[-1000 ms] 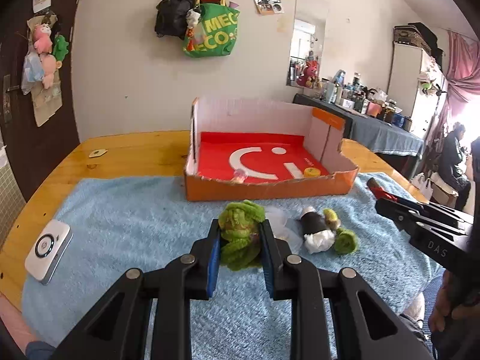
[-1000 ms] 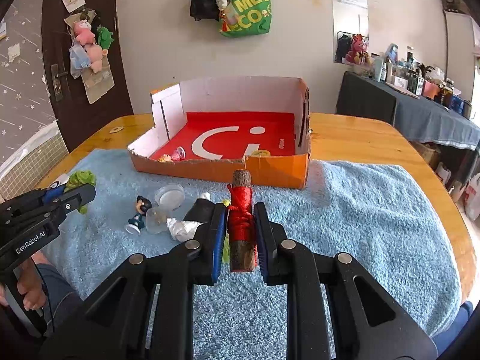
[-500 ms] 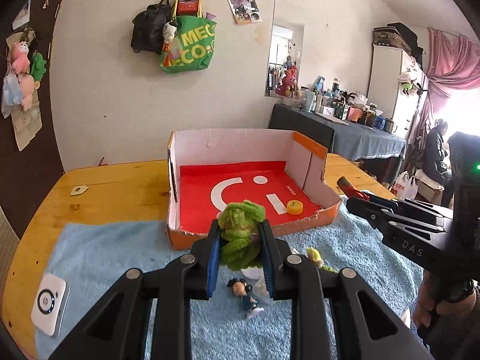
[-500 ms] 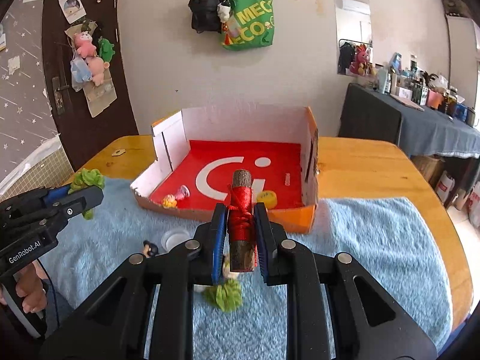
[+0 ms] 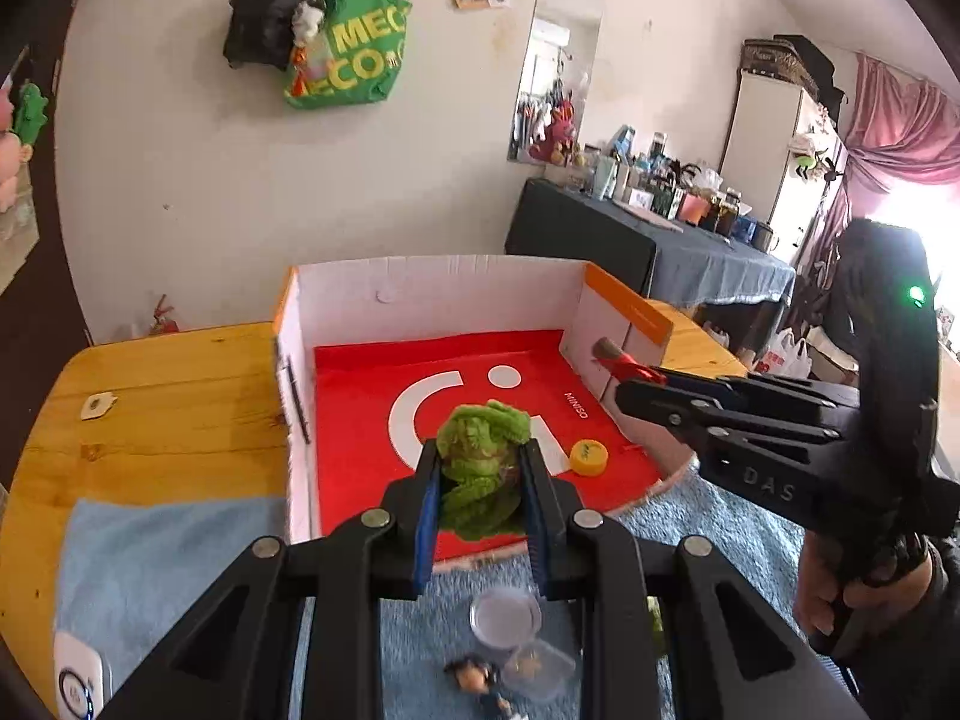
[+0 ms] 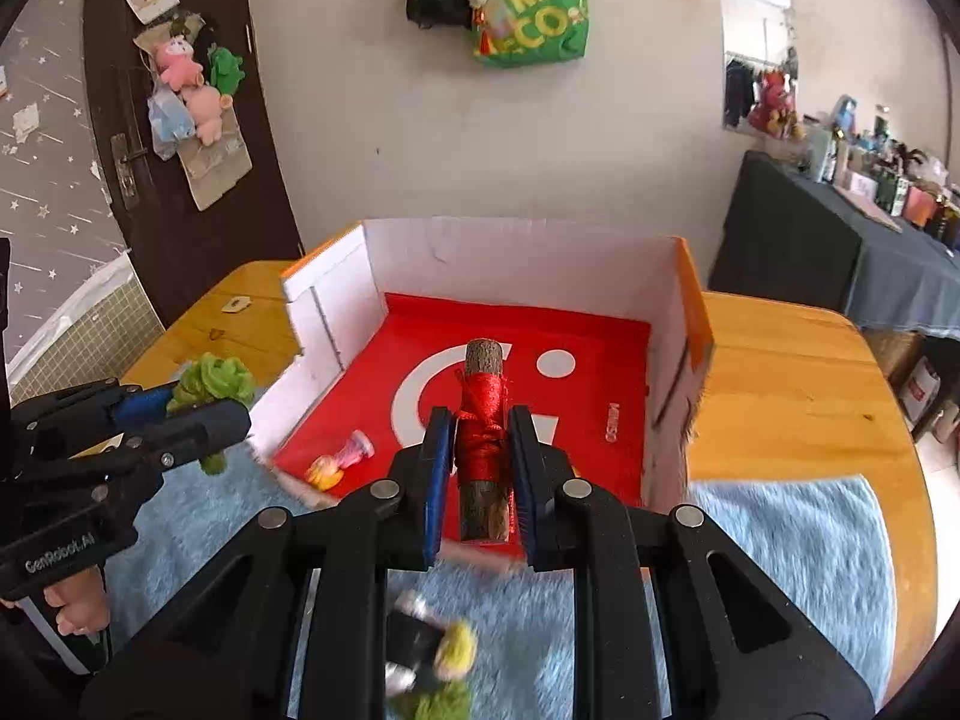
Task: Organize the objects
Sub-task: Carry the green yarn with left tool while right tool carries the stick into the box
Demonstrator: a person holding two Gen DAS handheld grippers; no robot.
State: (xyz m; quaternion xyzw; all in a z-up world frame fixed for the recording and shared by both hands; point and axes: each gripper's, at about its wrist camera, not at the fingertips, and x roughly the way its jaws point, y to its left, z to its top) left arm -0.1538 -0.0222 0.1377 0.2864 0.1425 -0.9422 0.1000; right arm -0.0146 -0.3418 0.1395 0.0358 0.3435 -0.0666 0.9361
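My left gripper (image 5: 480, 468) is shut on a green cabbage toy (image 5: 482, 468) and holds it above the front of the open red-floored cardboard box (image 5: 432, 294). My right gripper (image 6: 479, 450) is shut on a wooden stick wrapped in red cord (image 6: 482, 438), raised over the box's (image 6: 516, 252) front edge. The right gripper also shows in the left wrist view (image 5: 636, 381), at the box's right wall. The left gripper shows in the right wrist view (image 6: 198, 402), at the box's left side. A yellow cap (image 5: 588, 457) and a pink and yellow toy (image 6: 339, 462) lie in the box.
The box stands on a blue towel (image 6: 798, 552) over a round wooden table (image 6: 792, 372). On the towel in front lie clear plastic cups (image 5: 505, 618), a small dark-haired figurine (image 5: 477, 681) and a black, white and green toy (image 6: 432, 660). A white device (image 5: 81, 684) lies at the towel's left corner.
Both grippers have lifted off the towel and moved forward to the box with their loads. The loose toys have dropped to the bottom of both views.
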